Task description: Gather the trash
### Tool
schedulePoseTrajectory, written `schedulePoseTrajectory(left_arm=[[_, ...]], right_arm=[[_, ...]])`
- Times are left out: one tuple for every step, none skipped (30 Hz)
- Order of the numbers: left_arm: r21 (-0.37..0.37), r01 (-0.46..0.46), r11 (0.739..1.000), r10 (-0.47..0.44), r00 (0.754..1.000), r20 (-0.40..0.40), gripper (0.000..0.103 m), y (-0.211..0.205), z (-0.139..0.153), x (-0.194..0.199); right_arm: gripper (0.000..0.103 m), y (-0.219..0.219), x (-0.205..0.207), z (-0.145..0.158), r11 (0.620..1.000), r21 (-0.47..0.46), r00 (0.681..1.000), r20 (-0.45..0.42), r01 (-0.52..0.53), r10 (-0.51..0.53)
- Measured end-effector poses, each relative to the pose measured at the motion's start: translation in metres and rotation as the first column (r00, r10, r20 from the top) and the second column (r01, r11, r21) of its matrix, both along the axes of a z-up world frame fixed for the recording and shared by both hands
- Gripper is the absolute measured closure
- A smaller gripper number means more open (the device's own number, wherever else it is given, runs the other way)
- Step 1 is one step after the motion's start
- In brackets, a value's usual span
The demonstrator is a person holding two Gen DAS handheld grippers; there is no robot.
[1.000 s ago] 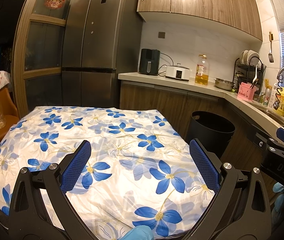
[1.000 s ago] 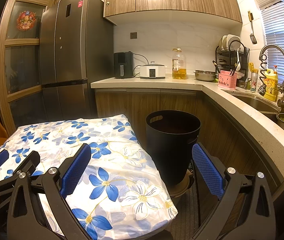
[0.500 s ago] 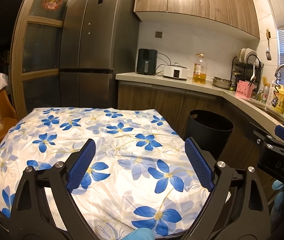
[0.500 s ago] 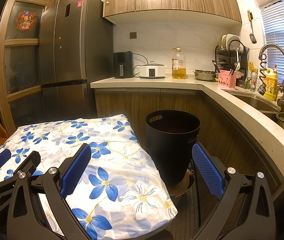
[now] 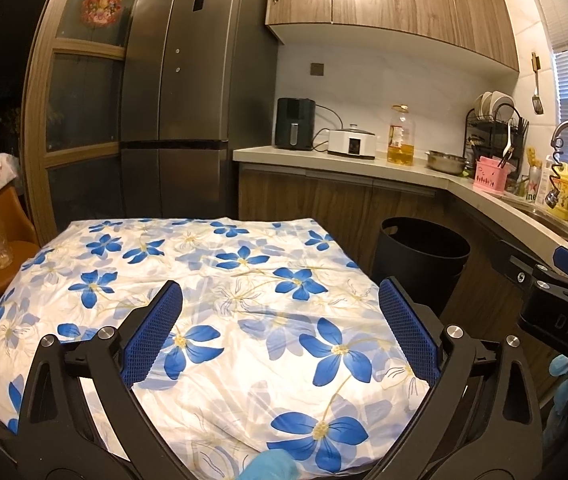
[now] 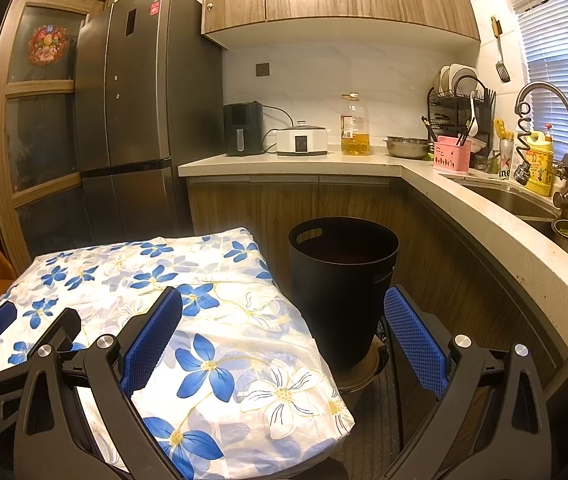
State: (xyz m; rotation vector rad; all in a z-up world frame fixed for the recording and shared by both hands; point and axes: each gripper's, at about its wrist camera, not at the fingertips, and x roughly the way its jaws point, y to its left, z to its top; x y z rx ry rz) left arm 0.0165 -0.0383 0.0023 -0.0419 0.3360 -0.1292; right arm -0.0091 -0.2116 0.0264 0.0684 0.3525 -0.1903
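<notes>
Little has changed over the last second: the left gripper [image 5: 280, 332] has tipped slightly, so the floral tablecloth [image 5: 220, 288] and the kitchen behind it sit a touch lower in the left wrist view, while the right wrist view is all but identical. By my reading the task has not advanced, and both tools are only looking over the scene.

No trash shows anywhere. The tablecloth over the table is bare in both views. The one thing tied to the task is the black trash bin [image 6: 341, 276], standing on the floor just beside the table's right edge, in front of the wooden cabinets [image 6: 284, 204]. Its dim inside shows nothing I can make out.

The left gripper's blue-padded fingers [image 5: 152, 340] stand wide apart above the cloth, holding nothing and touching nothing. The right gripper [image 6: 284, 344] is likewise spread wide and empty, its left finger over the table's corner and its right finger [image 6: 413, 346] over the floor beside the bin, with the bin seen through the gap.
</notes>
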Motion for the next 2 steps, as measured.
schedulePoseTrajectory(left_arm=[[-0.003,0.0,1.0,0.0,1.0,-0.001,0.006,0.0002,-0.0004,-0.0004],[-0.006,-0.002,1.0,0.002,1.0,-0.004,0.006,0.0015,-0.0005,0.0005]], right_arm=[[0.006,0.0004,0.0002,-0.0002,1.0,0.001,1.0,0.0,0.0,0.0],[0.006,0.0004,0.0002,-0.0002,1.0,0.001,1.0,0.0,0.0,0.0]])
